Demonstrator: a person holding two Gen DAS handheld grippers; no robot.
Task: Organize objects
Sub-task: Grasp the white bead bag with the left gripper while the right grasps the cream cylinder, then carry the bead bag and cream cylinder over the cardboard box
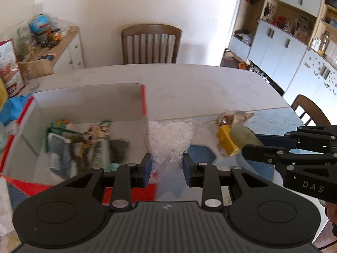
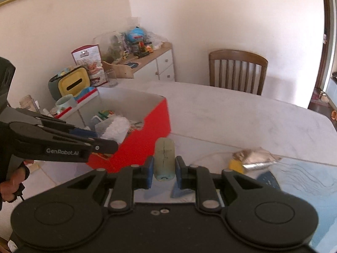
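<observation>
**Transfer step: both grippers loaded, box is the destination**

Left wrist view. The left gripper pinches a clear plastic bag of small white beads between its blue pads; the bag is gripped at its narrow lower end and stands up from the jaws. Just left of the bag lies the open red-and-white cardboard box, already holding a jumble of small items (too blurred to name). To the right, the right gripper enters the frame carrying a pale green cylinder. Beyond it, on the white marble-look table, a yellow packet and a crumpled foil wrapper remain outside the box.

Right wrist view. The right gripper is pressed onto the pale green cylinder, which stands upright between the pads, clear of the table. The red box wall stands to the left — the left gripper holds the bead bag at about the box opening; whether it is over the interior cannot be told.

Step in hand, as judged: carry-to-box, two items at once.

Next move calls for:
- positioning each load over the box interior, clear of the rim;
- lowering before release — the bead bag is limp and may slump;
- staggering the two drops to avoid the grippers colliding.
</observation>
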